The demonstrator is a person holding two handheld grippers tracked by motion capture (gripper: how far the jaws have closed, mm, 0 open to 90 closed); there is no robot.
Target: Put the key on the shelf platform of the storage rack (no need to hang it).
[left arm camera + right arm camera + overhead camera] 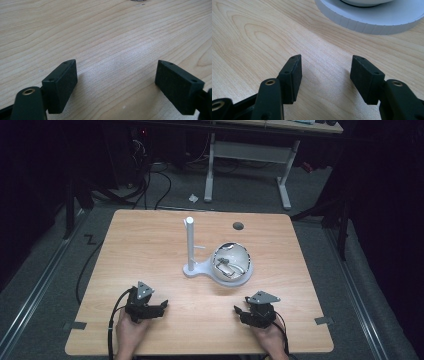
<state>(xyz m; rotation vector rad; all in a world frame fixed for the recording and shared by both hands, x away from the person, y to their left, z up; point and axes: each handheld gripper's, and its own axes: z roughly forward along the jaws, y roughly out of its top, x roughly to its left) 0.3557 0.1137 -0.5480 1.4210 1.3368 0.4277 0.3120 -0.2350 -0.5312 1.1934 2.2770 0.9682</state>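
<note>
1. High view: one wood-grain table (150,245), one white stand (200,267) (upright round post, flat round base), one clear dome (231,261) on that base, centre-right.
2. Something metallic inside the dome, possibly a clip; too small to tell.
3. Two black grippers at near edge: left gripper (159,307) jaws apart, empty; right gripper (240,311) jaws apart, empty, near the base.

Right gripper (325,75) above the wooden table (257,42), jaws apart with nothing between them. White round base (372,17) lies ahead.
</note>
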